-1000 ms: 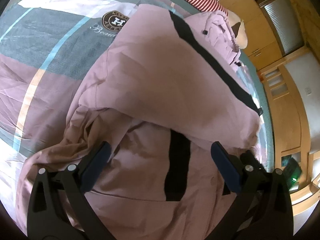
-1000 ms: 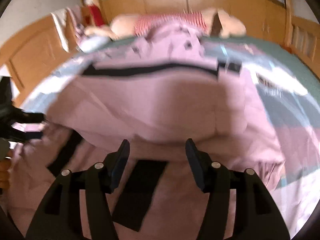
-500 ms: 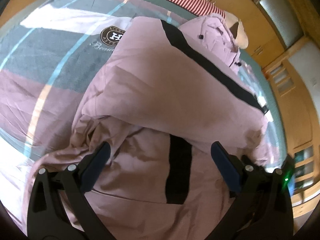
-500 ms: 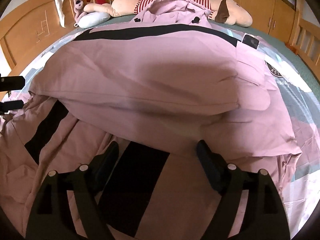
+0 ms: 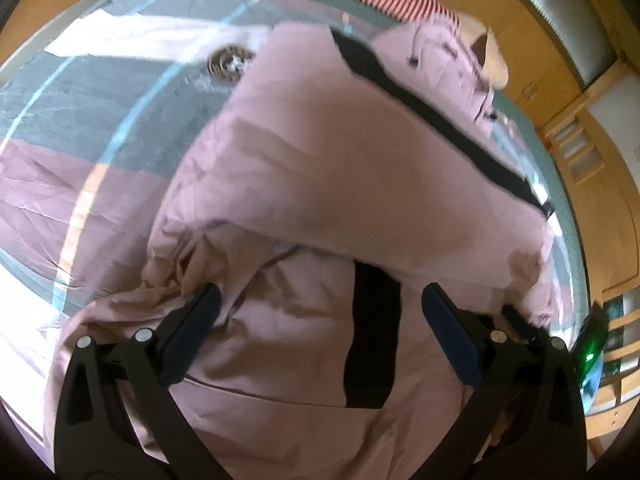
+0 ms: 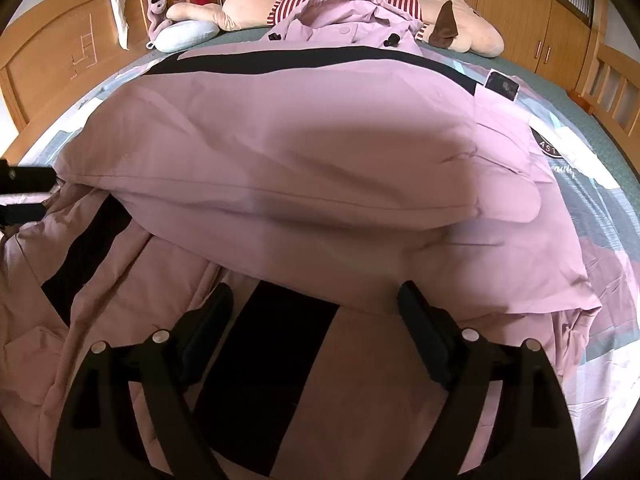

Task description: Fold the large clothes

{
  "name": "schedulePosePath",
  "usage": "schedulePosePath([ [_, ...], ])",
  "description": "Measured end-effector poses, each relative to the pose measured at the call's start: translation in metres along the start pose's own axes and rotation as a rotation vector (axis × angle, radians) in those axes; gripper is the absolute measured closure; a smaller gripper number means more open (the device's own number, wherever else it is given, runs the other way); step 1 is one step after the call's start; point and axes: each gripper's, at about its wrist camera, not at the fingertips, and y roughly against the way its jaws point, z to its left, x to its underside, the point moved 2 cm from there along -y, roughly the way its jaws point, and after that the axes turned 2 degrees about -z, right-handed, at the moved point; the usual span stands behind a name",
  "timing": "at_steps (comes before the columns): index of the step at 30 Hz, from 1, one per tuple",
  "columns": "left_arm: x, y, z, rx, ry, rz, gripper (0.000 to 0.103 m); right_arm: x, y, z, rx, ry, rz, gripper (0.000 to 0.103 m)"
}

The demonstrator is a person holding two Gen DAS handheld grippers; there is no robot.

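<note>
From the left wrist I see my left gripper [image 5: 318,308] with fingers spread wide over the pink coat [image 5: 360,184] lying folded on the bed [image 5: 80,128], gripping nothing, and from the right wrist my right gripper [image 6: 314,308] has just been opening, fingers apart above the coat's black stripe [image 6: 272,360], nothing between them.

Plush toy [image 6: 460,28] — patchwork bedspread [image 5: 100,128]

The left-wrist view is smeared by motion, so the round emblem [image 5: 231,62] on the bedspread [image 5: 80,120] cannot be read. In the right-wrist view, the plush toy [image 6: 256,4] is partly hidden behind the pink coat [image 6: 304,152], whose near hem is cut off by the lower edge.
</note>
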Motion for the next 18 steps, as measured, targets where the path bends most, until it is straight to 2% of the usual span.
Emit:
schedulePosePath([
  [2, -0.003, 0.008, -0.004, -0.007, -0.030, -0.046, 0.002, 0.000, 0.000, 0.000, 0.001, 0.001, 0.000, 0.016],
  [4, -0.005, 0.008, -0.007, -0.068, -0.082, -0.061, 0.002, 0.000, 0.000, 0.000, 0.003, 0.001, 0.000, 0.015],
  [7, -0.003, -0.010, -0.001, -0.149, -0.100, 0.009, 0.002, -0.001, 0.005, -0.001, -0.003, -0.007, -0.012, 0.015],
  [9, 0.001, -0.028, 0.007, -0.189, -0.120, 0.071, 0.002, -0.005, 0.017, -0.004, -0.018, -0.022, -0.075, 0.015],
  [11, 0.004, -0.038, -0.001, -0.261, -0.210, 0.072, 0.002, -0.015, 0.043, -0.012, -0.019, -0.062, -0.212, 0.015],
  [12, 0.006, -0.041, -0.005, -0.294, -0.240, 0.076, 0.002, -0.019, 0.050, -0.017, 0.009, -0.072, -0.248, 0.015],
  [13, 0.009, -0.043, -0.009, -0.329, -0.271, 0.073, 0.002, -0.023, 0.056, -0.025, 0.073, -0.088, -0.277, 0.015],
  [14, 0.010, -0.044, -0.010, -0.341, -0.281, 0.067, 0.002, -0.026, 0.056, -0.036, 0.134, -0.108, -0.278, 0.015],
  [16, 0.010, -0.044, -0.009, -0.337, -0.274, 0.060, 0.002, -0.026, 0.044, -0.059, 0.195, -0.170, -0.215, 0.015],
  [18, 0.009, -0.042, -0.008, -0.322, -0.260, 0.060, 0.002, -0.017, 0.016, -0.087, 0.211, -0.282, -0.065, 0.015],
])
